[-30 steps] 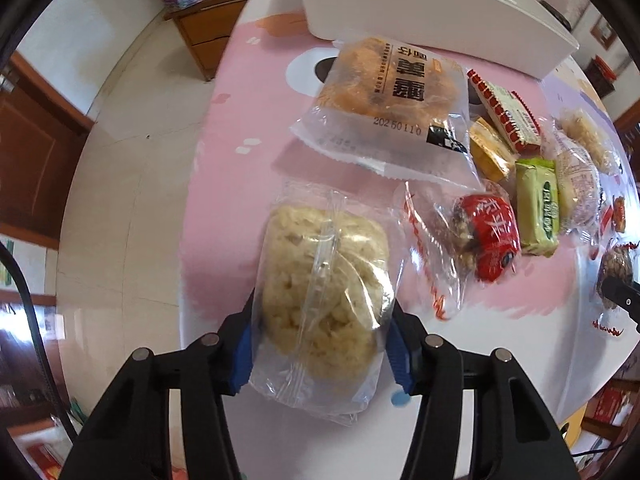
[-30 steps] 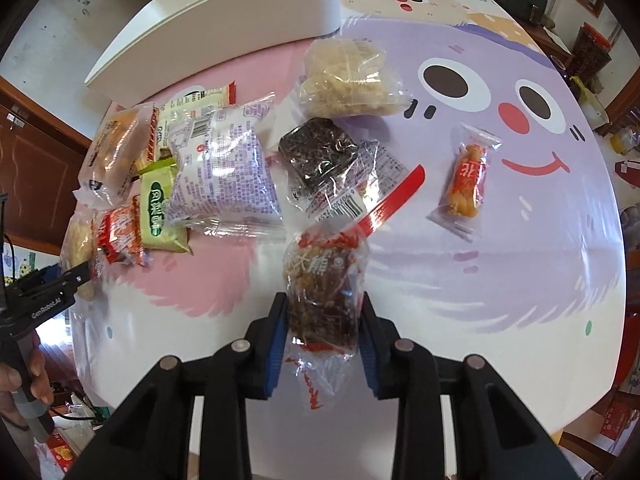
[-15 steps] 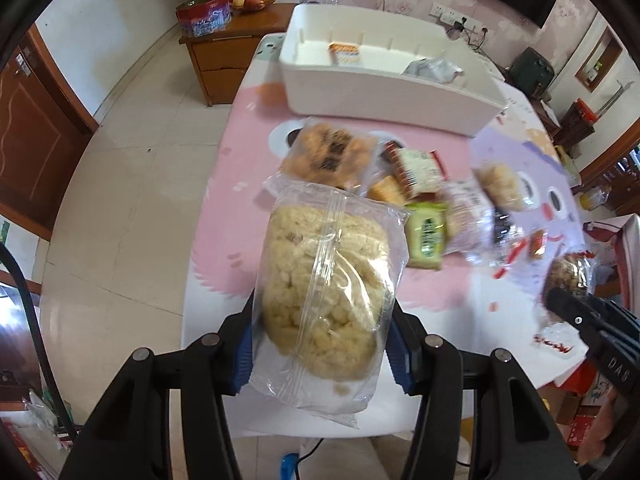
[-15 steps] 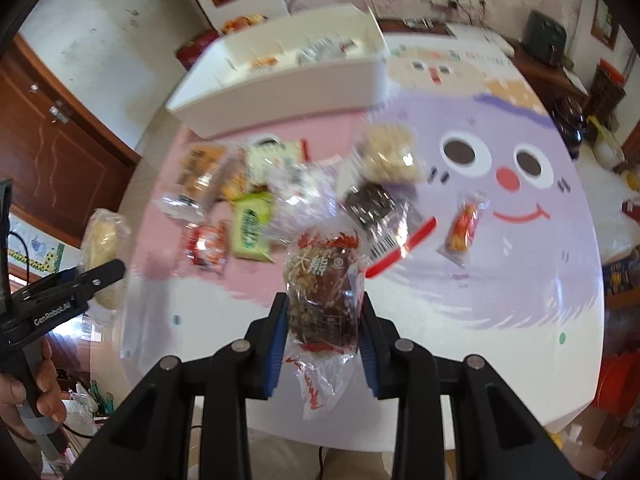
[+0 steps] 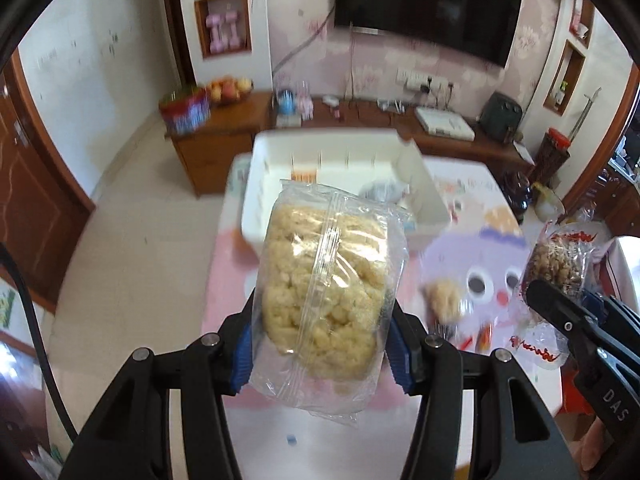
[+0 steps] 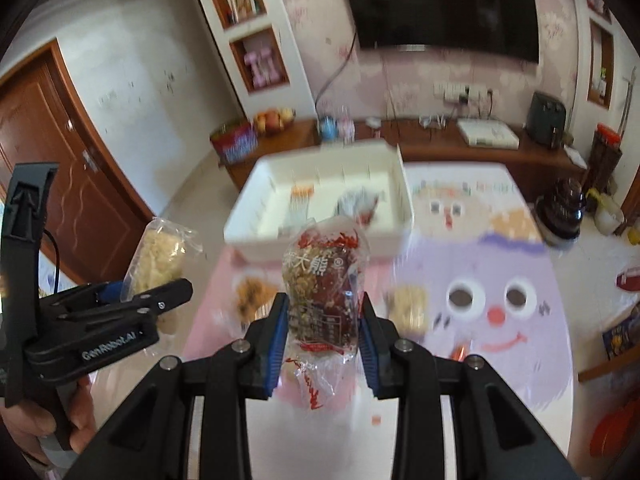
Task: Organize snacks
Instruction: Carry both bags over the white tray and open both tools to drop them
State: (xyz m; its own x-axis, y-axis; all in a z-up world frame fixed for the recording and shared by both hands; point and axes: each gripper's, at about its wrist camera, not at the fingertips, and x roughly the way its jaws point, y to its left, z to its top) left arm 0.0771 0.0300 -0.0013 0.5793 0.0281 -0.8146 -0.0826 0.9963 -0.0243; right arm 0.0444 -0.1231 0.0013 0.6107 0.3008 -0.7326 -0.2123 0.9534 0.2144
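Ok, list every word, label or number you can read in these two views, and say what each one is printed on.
"GenRobot.AI": on the side of the left gripper, seen from the right wrist view.
"DAS": on the body of the right gripper, seen from the left wrist view.
"大熊": on the red snack packet in the right gripper's jaws; the character before it and the small print lower down are too blurred to read.
The clear rice-cracker bag shows no print.

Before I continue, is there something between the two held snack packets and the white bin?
Nothing visible. The pale puffed packet and the red packet hang above the table, the open white bin beyond them.
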